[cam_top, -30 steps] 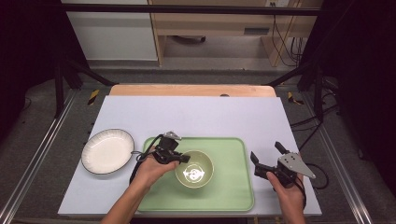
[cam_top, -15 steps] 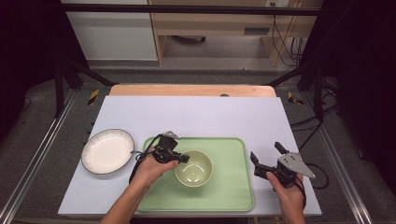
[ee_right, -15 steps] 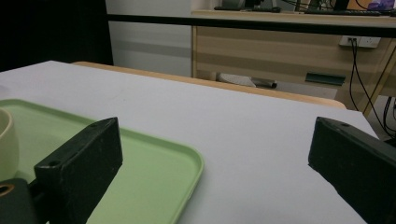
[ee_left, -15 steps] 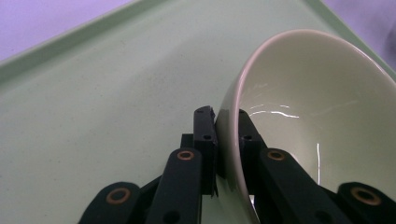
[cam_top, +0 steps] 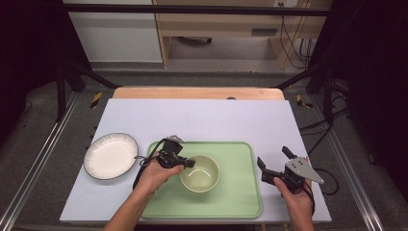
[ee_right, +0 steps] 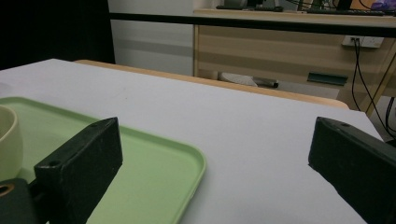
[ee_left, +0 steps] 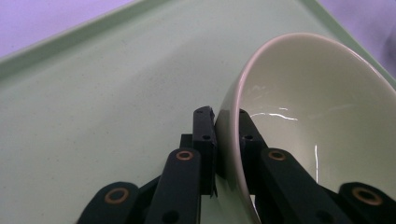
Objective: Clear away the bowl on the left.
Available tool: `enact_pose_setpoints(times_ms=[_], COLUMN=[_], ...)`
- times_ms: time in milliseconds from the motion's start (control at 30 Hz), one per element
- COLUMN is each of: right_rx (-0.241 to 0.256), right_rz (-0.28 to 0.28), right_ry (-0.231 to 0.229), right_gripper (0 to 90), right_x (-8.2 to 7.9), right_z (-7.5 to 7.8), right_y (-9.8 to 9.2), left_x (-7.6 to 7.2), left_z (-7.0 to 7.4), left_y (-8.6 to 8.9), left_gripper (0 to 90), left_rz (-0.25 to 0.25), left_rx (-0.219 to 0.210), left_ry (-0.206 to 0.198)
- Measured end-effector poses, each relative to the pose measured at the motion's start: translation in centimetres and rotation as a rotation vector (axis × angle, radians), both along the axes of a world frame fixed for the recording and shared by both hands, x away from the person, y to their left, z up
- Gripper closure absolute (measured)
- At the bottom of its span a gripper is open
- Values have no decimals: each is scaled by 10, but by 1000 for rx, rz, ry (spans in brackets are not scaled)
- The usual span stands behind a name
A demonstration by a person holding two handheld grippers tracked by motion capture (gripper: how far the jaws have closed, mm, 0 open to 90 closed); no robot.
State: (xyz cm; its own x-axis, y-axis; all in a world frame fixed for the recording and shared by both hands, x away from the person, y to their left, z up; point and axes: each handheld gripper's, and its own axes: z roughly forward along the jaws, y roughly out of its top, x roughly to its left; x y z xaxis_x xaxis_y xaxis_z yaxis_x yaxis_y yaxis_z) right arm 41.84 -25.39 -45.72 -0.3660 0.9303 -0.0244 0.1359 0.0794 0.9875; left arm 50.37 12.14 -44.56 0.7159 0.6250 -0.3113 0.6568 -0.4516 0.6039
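A pale cream bowl (cam_top: 199, 173) sits on the green tray (cam_top: 240, 192), left of the tray's middle. My left gripper (cam_top: 188, 163) is shut on the bowl's left rim, one jaw inside and one outside. The left gripper view shows that grip up close, with the bowl (ee_left: 317, 116) pinched by my left gripper (ee_left: 224, 114) above the tray (ee_left: 93, 93). My right gripper (cam_top: 272, 156) is held open just past the tray's right edge with nothing between its jaws. From my right gripper (ee_right: 219, 135), the tray's corner (ee_right: 154, 158) and a sliver of the bowl (ee_right: 9, 140) are visible.
A white plate (cam_top: 110, 155) with a dark rim lies on the pale mat (cam_top: 216, 120) to the left of the tray. Metal frame rails run along both sides of the table. A wooden strip (cam_top: 192, 92) edges the far side.
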Motion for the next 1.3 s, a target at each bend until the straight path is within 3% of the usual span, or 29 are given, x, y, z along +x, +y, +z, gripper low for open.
enact_pose_setpoints(times_ms=[333,433,567,767,1100,1300], right_rx=[-2,-5,-3,-5,-4,-2], right_rz=[2,3,3,6,8,8], right_ry=[4,3,3,3,4,4], right_gripper=[30,29,29,29,29,29], right_x=[0,0,0,0,0,0], right_z=[0,0,0,0,0,0], right_y=[1,1,1,2,2,2], left_x=[-3,-3,-5,-10,-17,-21], left_z=[2,4,11,16,24,30], left_y=[0,0,3,6,4,6], left_gripper=[803,783,669,520,315,170], left_rz=[-18,-10,7,13,29,-1], left_rx=[42,21,14,9,-44,-89], left_ry=[-43,-60,-125,-184,-294,-378])
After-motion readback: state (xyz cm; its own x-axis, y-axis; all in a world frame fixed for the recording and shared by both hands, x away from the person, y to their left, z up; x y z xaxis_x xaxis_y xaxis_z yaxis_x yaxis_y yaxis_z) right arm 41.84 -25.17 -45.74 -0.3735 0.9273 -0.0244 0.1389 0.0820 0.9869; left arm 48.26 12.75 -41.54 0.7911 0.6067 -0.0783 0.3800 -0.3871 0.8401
